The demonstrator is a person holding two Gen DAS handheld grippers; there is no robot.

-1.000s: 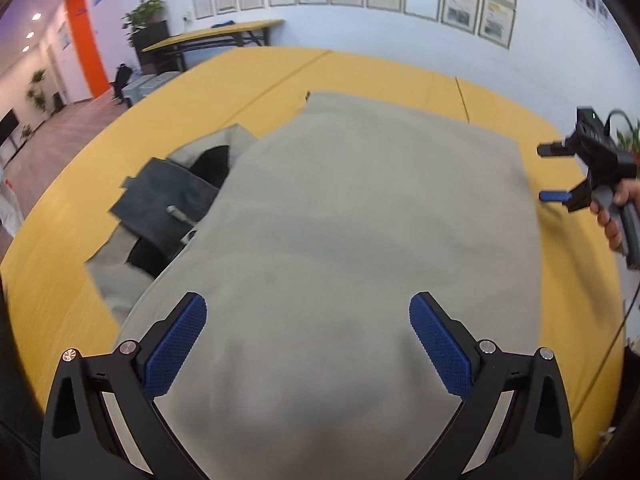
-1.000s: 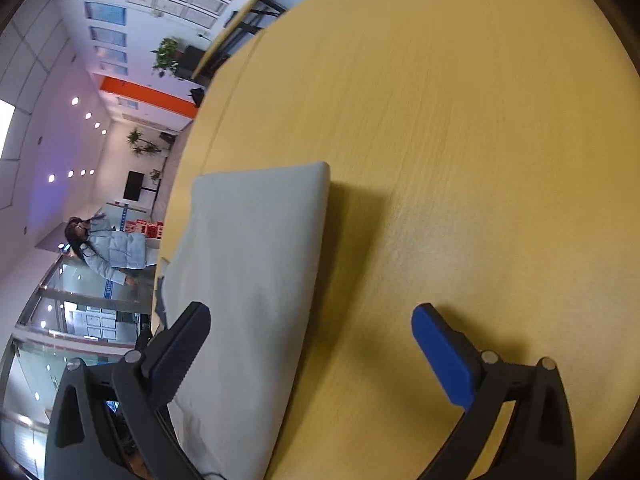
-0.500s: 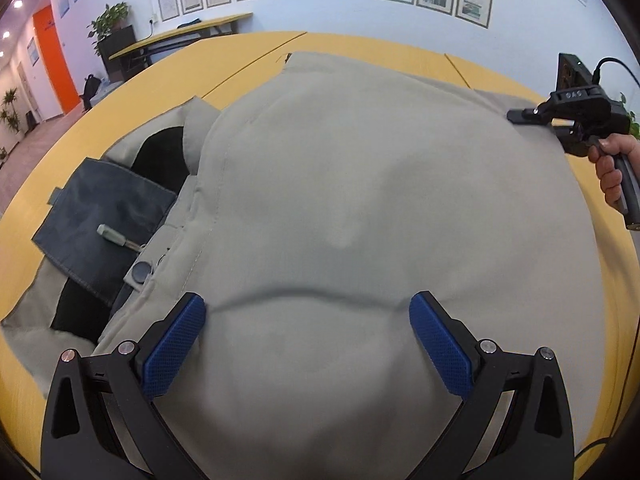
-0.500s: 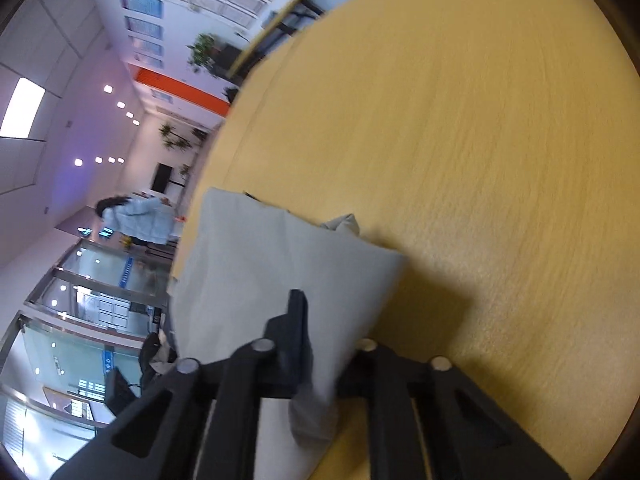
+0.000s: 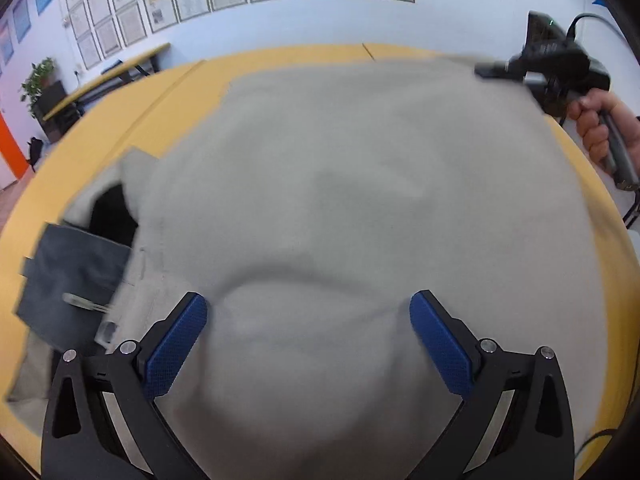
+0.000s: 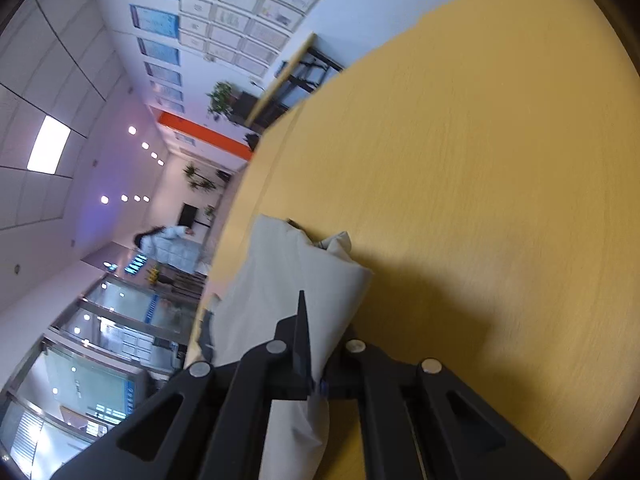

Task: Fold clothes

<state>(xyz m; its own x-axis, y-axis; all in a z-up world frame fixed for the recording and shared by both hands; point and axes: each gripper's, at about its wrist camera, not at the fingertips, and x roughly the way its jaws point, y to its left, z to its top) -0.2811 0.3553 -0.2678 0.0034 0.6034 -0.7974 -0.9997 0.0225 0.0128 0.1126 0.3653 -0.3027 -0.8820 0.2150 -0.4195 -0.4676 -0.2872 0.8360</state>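
Right wrist view: right tongs (image 6: 316,364) hide the pinched grey garment (image 6: 280,280) edge.

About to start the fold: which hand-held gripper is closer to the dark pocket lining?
Left. The left hand-held gripper hovers open beside the dark pocket lining; the right hand-held gripper pinches the garment's far corner.

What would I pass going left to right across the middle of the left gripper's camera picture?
Yellow table → dark grey lining of the garment → broad beige garment → right gripper, shut on the garment's far corner → hand holding that gripper.
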